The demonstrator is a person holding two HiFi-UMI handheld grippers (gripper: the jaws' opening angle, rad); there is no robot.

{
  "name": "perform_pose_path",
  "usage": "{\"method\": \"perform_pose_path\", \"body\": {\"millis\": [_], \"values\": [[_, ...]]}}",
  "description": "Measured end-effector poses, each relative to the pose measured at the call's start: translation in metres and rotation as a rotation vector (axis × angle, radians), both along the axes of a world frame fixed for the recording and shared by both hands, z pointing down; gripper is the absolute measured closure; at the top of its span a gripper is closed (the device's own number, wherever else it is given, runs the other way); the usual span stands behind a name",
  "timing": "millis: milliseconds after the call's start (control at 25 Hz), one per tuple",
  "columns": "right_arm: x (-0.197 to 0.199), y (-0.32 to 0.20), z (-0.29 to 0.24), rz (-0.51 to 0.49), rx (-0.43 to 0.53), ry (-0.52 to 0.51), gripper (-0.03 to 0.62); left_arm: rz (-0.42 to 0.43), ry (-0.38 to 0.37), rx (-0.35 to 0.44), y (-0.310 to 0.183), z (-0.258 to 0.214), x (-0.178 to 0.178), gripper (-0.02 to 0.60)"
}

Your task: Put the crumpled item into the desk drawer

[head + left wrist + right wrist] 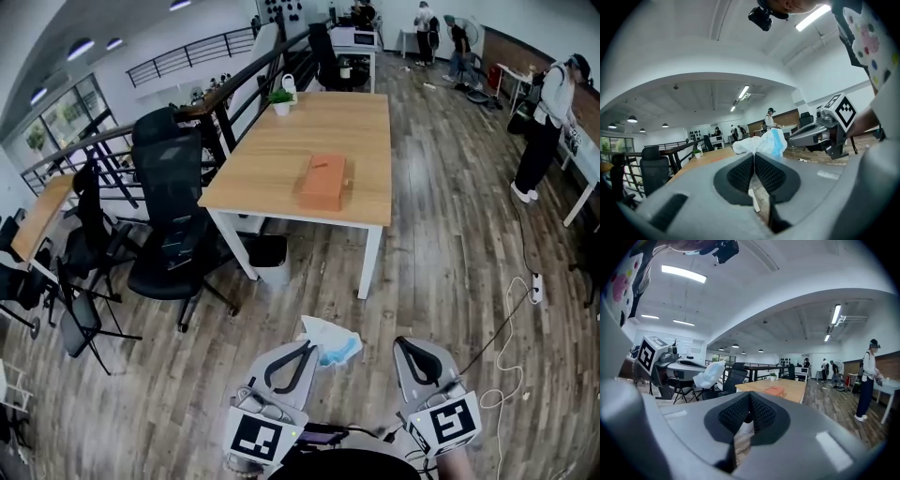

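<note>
My left gripper (302, 347) is shut on a crumpled white and blue item (333, 339), which sticks out past the jaw tips, held above the wooden floor. In the left gripper view the crumpled item (761, 143) bunches right at the closed tips. My right gripper (406, 345) hovers level beside it, shut with nothing in it; its closed jaws (750, 398) point toward the table. An orange drawer box (323, 181) sits on the wooden table (281, 150) ahead, also seen in the right gripper view (774, 390). Both grippers are well short of the table.
Black office chairs (173, 216) crowd the table's left side. A bin (272, 258) stands under the table's near edge and a small potted plant (281, 98) at its far end. A power strip with cable (536, 286) lies on the floor at right, near a standing person (548, 112).
</note>
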State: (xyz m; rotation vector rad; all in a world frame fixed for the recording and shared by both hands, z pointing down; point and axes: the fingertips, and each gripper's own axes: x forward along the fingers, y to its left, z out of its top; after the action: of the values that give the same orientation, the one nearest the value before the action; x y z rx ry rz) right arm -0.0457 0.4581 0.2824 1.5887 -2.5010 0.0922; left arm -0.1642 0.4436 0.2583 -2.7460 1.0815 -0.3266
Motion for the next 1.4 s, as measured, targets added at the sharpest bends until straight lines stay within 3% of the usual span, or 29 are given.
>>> {"method": "perform_pose_path", "body": {"millis": [960, 1400], "values": [[0.055, 0.021, 0.006, 0.003, 0.001, -0.027, 0.588, -0.038, 0.020, 0.049, 0.012, -0.004, 0.041, 0.571], [0.063, -0.031, 0.019, 0.012, -0.013, -0.027, 0.588, -0.032, 0.015, 0.027, -0.044, 0.015, 0.050, 0.571]]}}
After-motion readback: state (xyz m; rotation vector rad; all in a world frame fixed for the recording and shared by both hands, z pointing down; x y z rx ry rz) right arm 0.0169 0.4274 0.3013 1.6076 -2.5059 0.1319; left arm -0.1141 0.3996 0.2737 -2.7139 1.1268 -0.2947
